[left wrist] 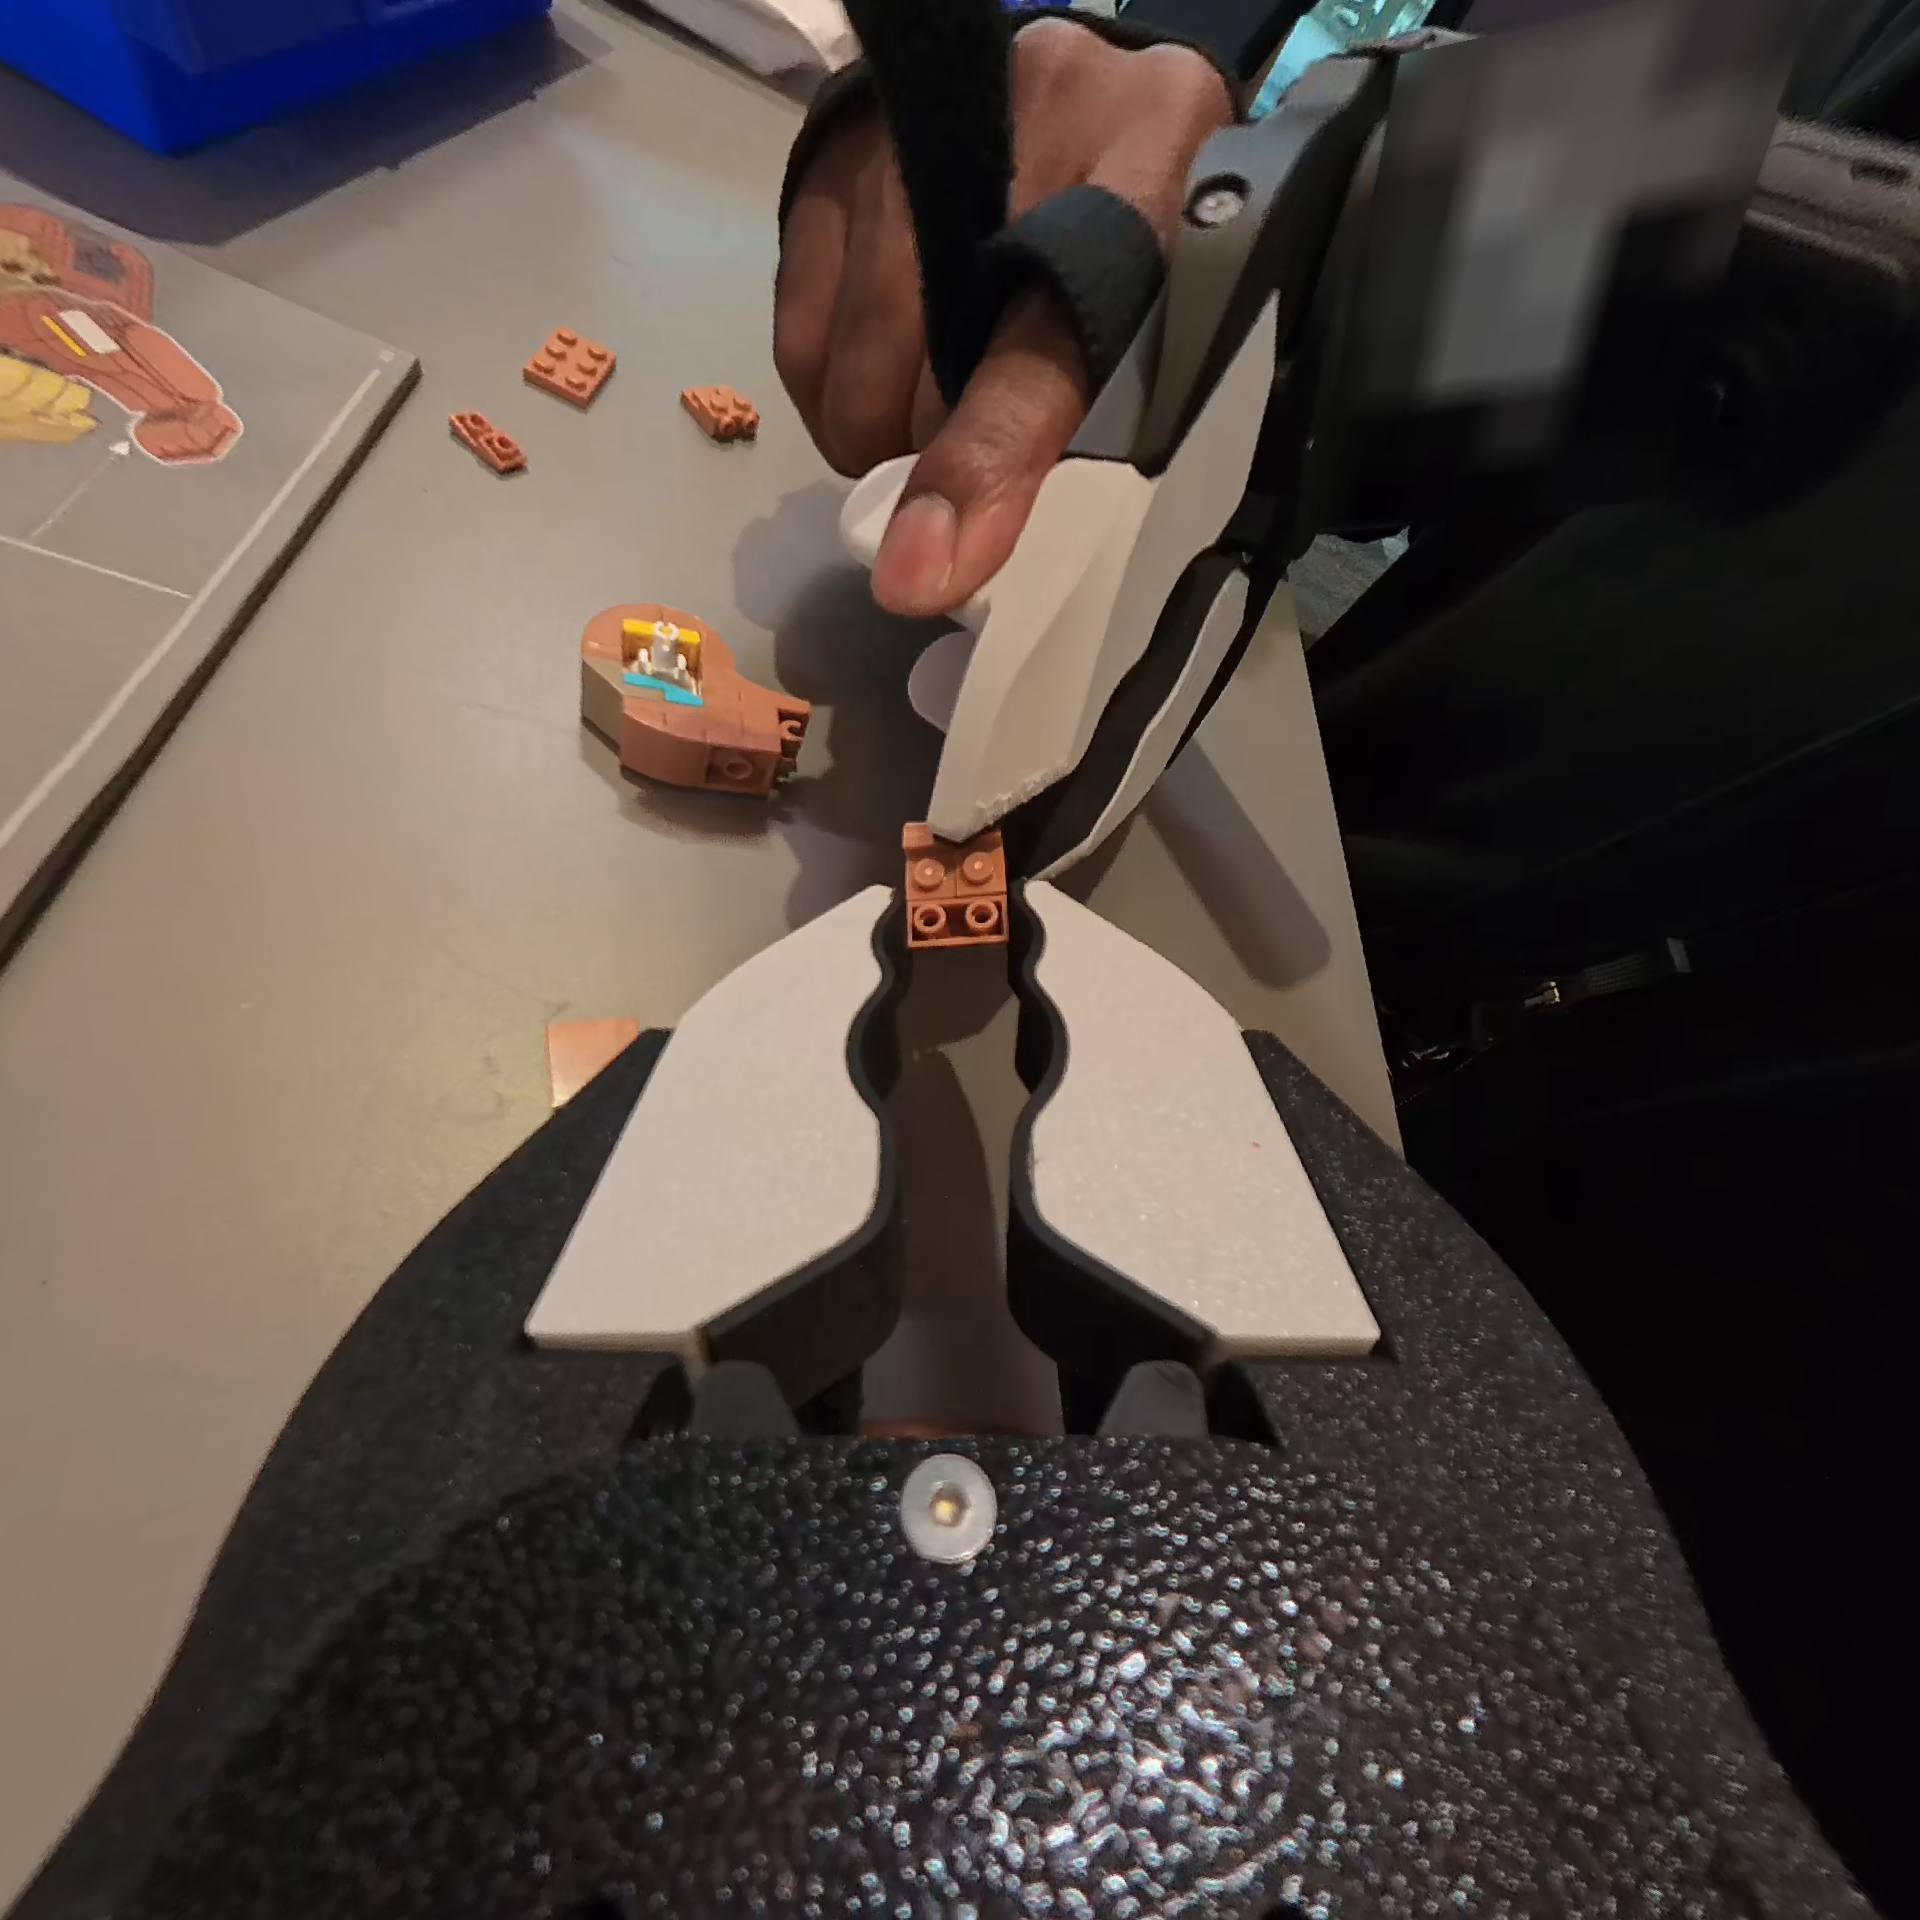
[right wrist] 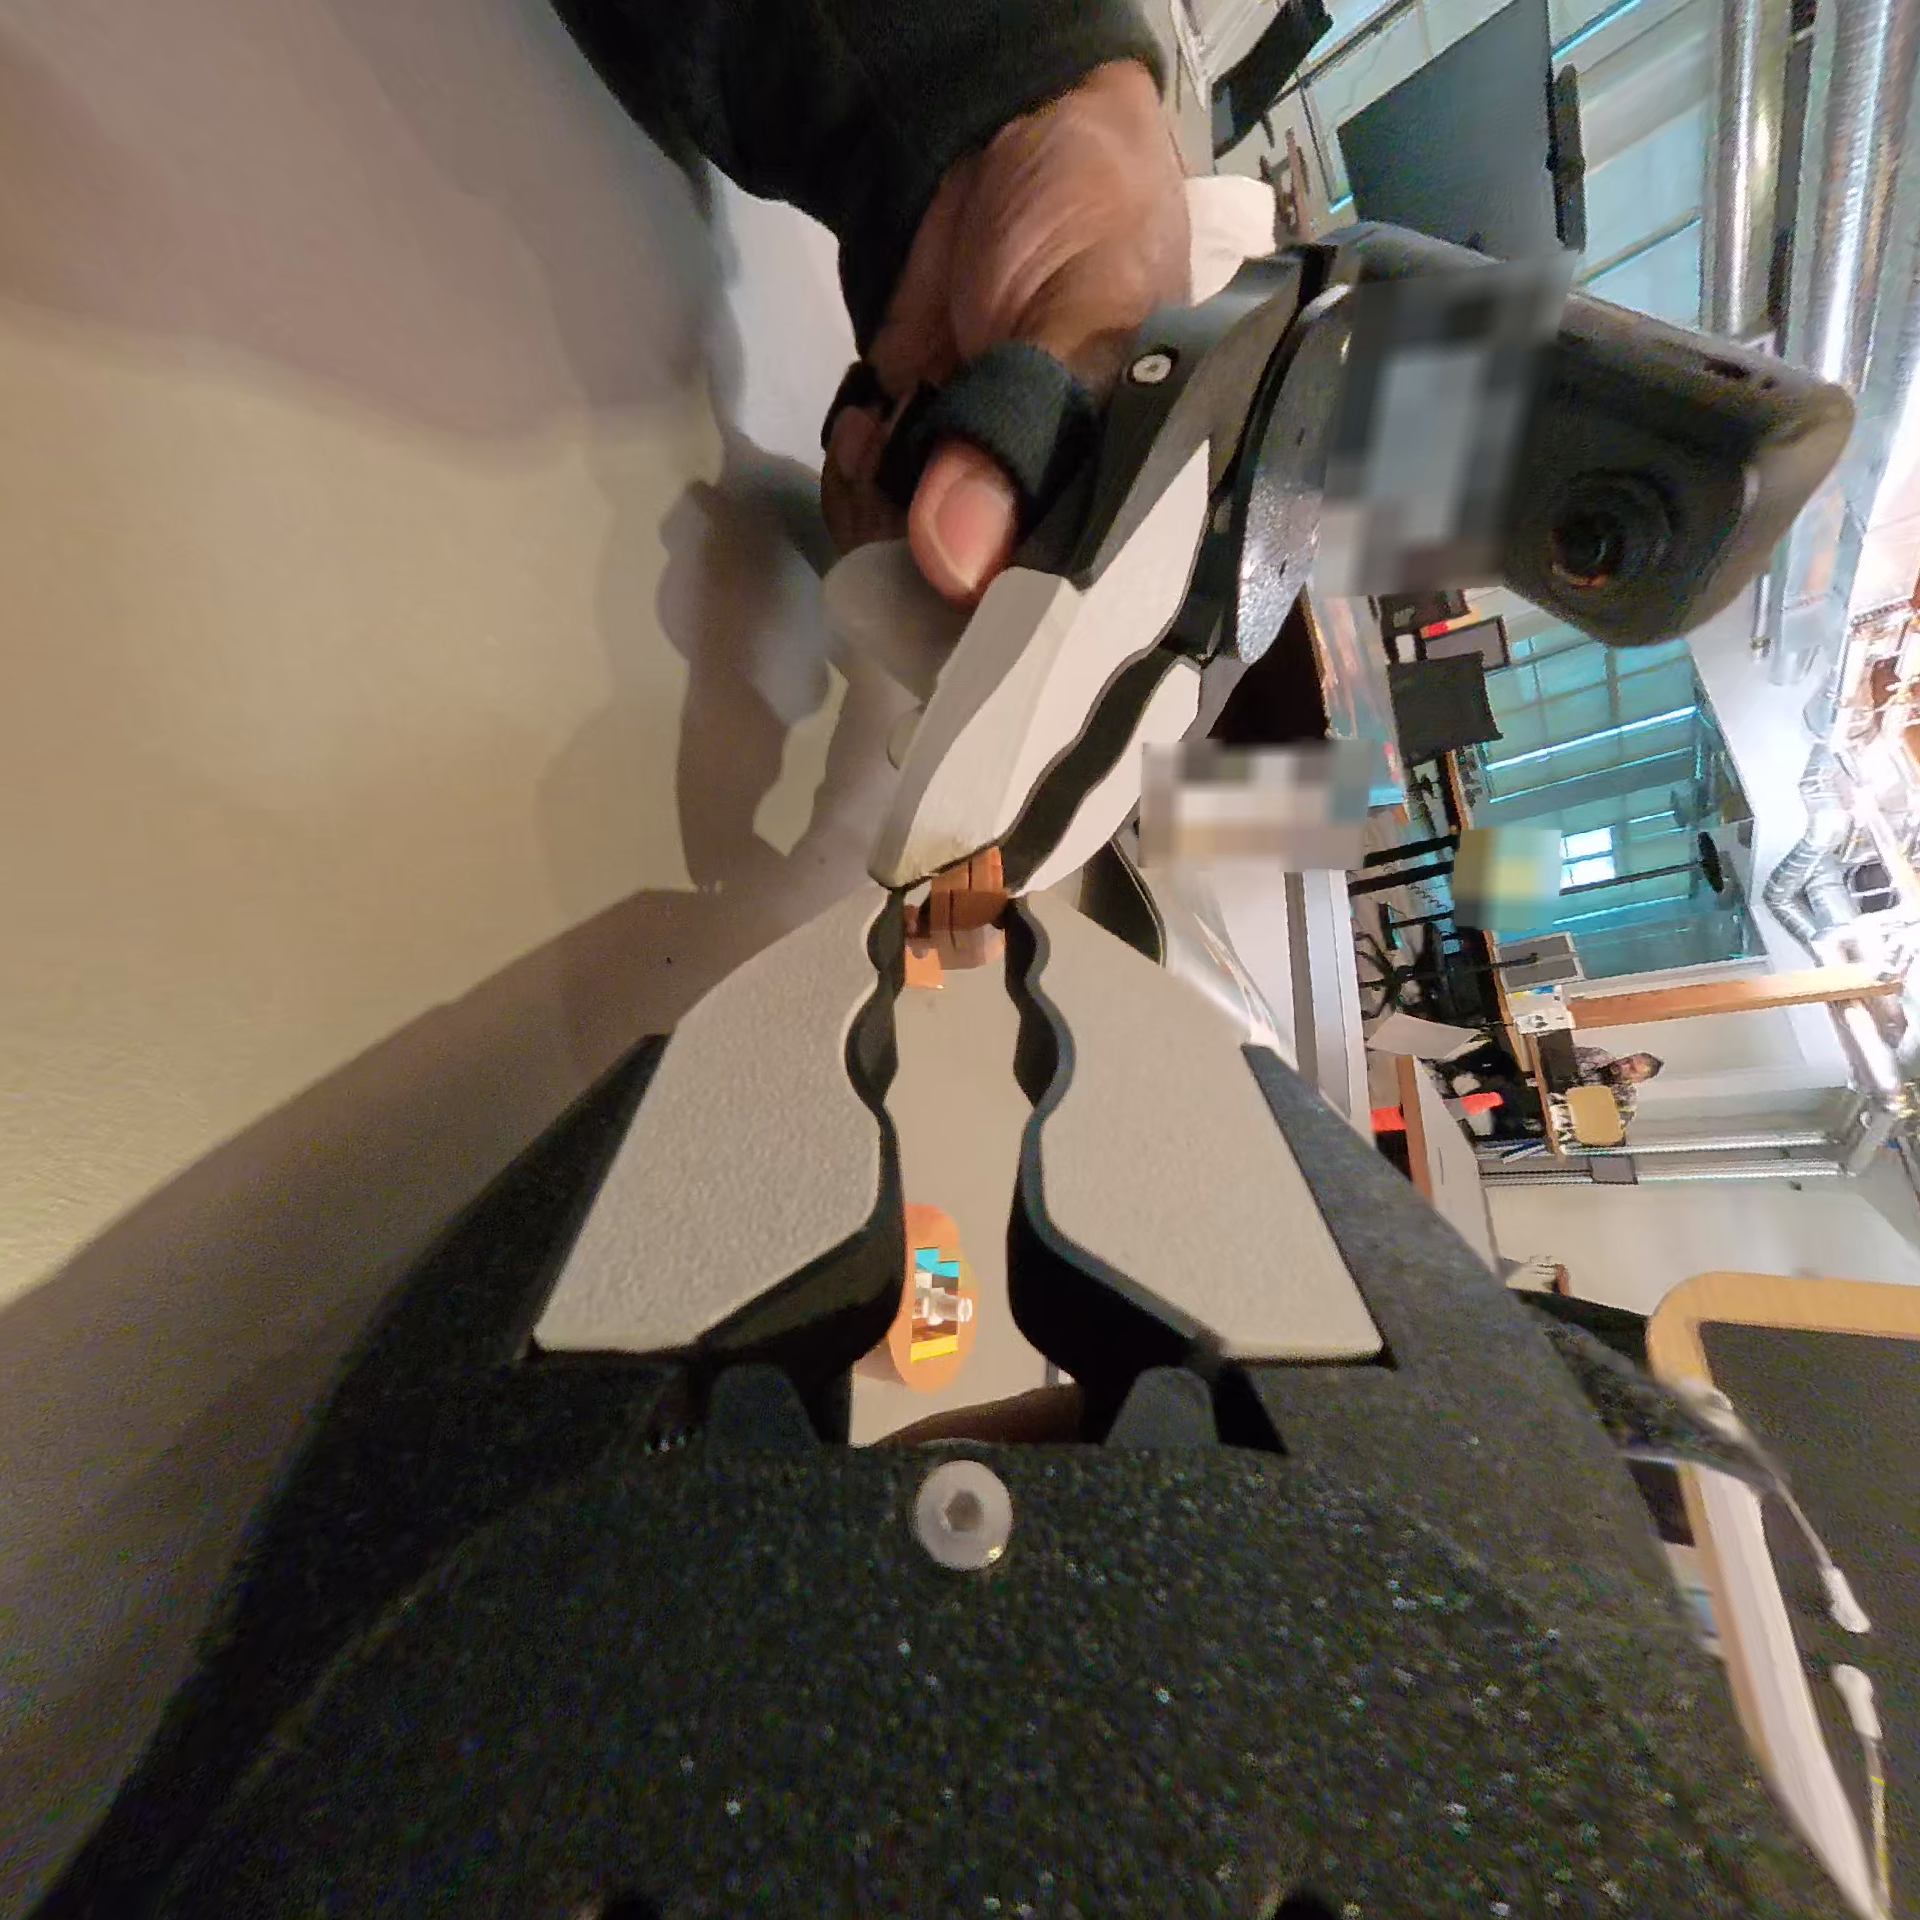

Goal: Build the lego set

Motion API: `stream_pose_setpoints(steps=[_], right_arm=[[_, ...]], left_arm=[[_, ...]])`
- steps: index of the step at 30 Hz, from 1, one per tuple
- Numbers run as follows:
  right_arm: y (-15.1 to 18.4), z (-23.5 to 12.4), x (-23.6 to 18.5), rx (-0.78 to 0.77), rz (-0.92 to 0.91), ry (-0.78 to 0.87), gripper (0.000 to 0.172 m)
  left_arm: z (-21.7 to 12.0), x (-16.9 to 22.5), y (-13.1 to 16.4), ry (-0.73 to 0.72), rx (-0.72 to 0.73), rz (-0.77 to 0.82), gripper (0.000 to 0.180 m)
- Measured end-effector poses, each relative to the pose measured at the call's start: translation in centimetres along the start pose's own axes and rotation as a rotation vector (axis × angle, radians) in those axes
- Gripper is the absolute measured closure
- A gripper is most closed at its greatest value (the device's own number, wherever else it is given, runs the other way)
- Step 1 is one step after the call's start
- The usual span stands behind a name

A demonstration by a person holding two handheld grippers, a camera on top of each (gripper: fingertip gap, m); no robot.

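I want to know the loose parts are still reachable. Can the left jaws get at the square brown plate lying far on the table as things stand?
Probably not at once: the left jaws already grip a small brown brick piece, though nothing blocks the way to the square plate.

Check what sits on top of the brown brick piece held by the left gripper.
The right gripper's fingertip rests on the brown brick piece's far edge, covering it; two studs stay visible.

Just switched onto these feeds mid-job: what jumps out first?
Dead centre, both grippers meet tip to tip on one small brown brick piece: the left gripper clamps its lower part, the right gripper meets its far end from above. Behind on the grey table lie a half-built brown model, loose brown plates and an instruction booklet.
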State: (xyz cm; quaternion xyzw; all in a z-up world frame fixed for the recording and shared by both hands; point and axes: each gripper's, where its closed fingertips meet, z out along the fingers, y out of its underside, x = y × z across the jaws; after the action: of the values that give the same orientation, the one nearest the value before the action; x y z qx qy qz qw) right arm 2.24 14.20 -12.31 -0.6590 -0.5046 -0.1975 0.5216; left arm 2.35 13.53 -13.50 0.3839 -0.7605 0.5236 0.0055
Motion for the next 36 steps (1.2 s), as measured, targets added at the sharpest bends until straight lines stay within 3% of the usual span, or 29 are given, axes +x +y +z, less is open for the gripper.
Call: stream_pose_setpoints(steps=[6, 13, 17, 25, 36], right_arm=[[0.1, 0.0, 0.4, 0.03, 0.162, -0.04, 0.153], [0.0, -0.5, 0.7, 0.08, 0.39, -0.124, 0.153], [-0.4, -0.7, 0.9, 0.111, 0.462, -0.15, 0.153], [-0.8, -1.0, 1.1, 0.152, 0.553, -0.182, 0.153], [-1.1, -1.0, 1.2, 0.169, 0.581, -0.18, 0.154]], left_arm=[[-0.6, -0.1, -0.2, -0.054, 0.009, 0.109, 0.161], [-2.0, -0.7, -0.9, -0.314, 0.007, 0.664, 0.156], [-1.9, -0.1, -1.8, -0.359, 0.059, 0.831, 0.156], [-1.5, 0.9, -2.6, -0.368, 0.135, 0.947, 0.164], [-1.2, 0.9, -2.6, -0.348, 0.157, 0.914, 0.168]])
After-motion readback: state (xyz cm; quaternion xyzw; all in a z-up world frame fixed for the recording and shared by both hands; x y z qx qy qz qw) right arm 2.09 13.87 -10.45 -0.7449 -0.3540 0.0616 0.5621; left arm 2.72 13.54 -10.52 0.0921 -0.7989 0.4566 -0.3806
